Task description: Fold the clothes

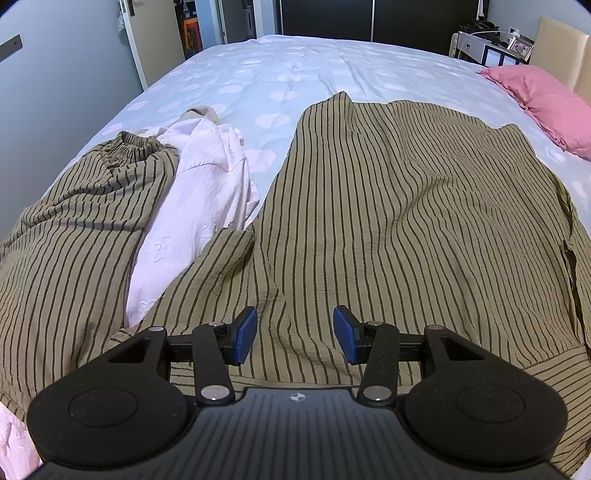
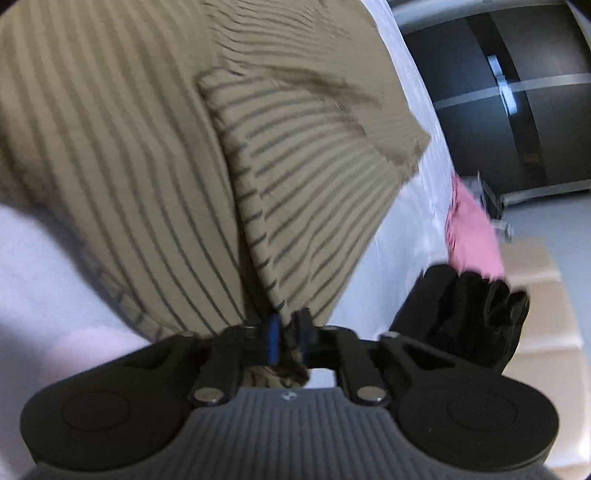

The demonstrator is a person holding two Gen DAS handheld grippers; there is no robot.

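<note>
A tan garment with dark stripes (image 1: 388, 206) lies spread over the bed (image 1: 280, 62). My left gripper (image 1: 294, 334) hovers over its near part, jaws apart, nothing between the blue pads (image 1: 245, 332). In the blurred right wrist view my right gripper (image 2: 287, 332) is shut on a lifted edge of the same striped garment (image 2: 306, 177), and the cloth rises in a fold from the pads. A second striped piece with an elastic waistband (image 1: 92, 192) lies at the left, with a pale pink garment (image 1: 195, 192) draped against it.
A pink pillow (image 1: 546, 107) rests at the bed's right side by a beige headboard (image 1: 561, 48). Dark wardrobe doors (image 2: 517, 92) stand beyond the bed. A black bunched item (image 2: 472, 314) shows close to the right gripper. A doorway (image 1: 192, 29) lies at the far left.
</note>
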